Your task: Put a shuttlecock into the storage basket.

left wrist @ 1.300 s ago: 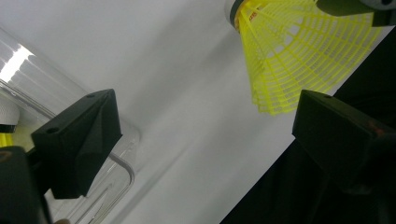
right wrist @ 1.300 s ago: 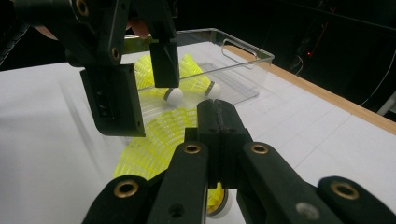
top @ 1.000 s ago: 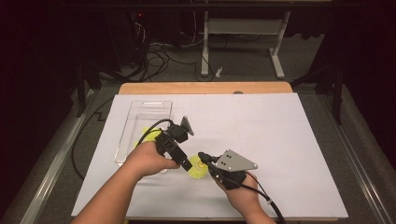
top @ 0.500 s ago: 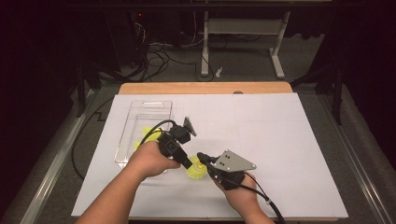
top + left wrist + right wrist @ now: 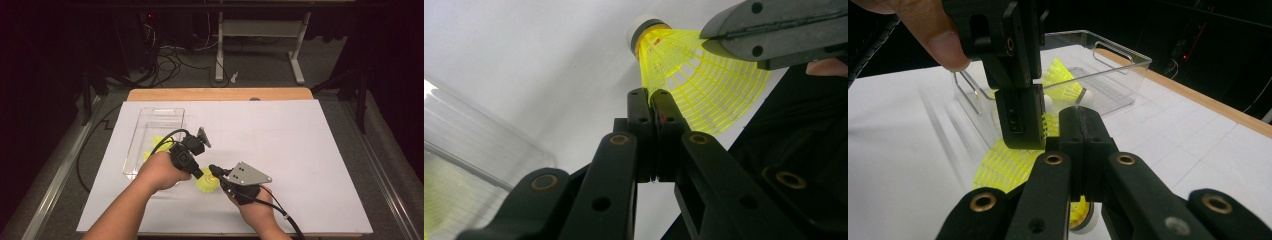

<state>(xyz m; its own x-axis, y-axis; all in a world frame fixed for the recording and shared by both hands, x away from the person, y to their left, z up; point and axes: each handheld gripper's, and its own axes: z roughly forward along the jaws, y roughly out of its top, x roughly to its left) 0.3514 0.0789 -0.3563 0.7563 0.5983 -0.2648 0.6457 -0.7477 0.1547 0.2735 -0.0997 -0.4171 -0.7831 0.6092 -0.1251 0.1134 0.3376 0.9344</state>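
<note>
On the white tabletop [image 5: 310, 165], beside the clear tray [image 5: 150, 127], the left gripper [image 5: 199, 172] has just closed its fingers on the yellow shuttlecock [image 5: 206, 184]'s skirt. The right gripper [image 5: 214, 170], fingers shut, pinches it too: probably a handover toward the tray.

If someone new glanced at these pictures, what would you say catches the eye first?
Most likely the bright yellow plastic shuttlecock near the front of the white table, pinched by its mesh skirt between the left gripper and the right gripper, both with jaws closed. Next, the clear plastic bin to the left, with more yellow shuttlecocks inside.
</note>
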